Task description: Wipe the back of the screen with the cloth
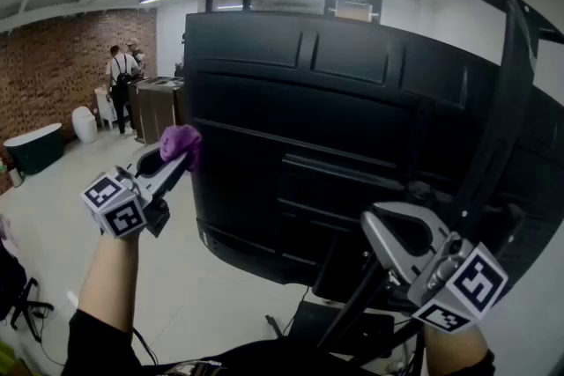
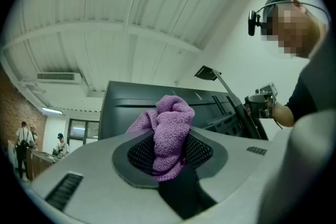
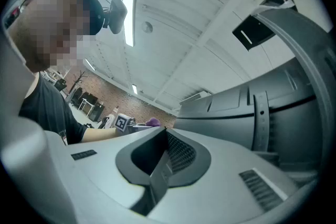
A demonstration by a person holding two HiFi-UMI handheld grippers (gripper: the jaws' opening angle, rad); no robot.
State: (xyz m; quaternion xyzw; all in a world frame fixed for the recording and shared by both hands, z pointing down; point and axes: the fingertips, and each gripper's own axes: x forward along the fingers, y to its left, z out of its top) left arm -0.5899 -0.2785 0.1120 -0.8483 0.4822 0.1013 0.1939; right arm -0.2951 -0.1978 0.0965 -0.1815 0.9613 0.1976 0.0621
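Open floor [image 1: 53,189] left of screen [image 1: 308,119], slanted stand arm [image 1: 495,136] crossing its right side

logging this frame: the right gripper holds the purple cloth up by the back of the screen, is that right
Not quite: the left gripper holds the purple cloth up by the back of the screen, as the left gripper view shows. The right gripper is shut on nothing.

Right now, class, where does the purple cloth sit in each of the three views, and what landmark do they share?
Head view: the cloth is left of centre, at the tip of the left gripper.
Left gripper view: the cloth fills the centre, clamped between the jaws.
Right gripper view: the cloth is a tiny purple spot left of centre.
Shared landmark: the back of the screen.
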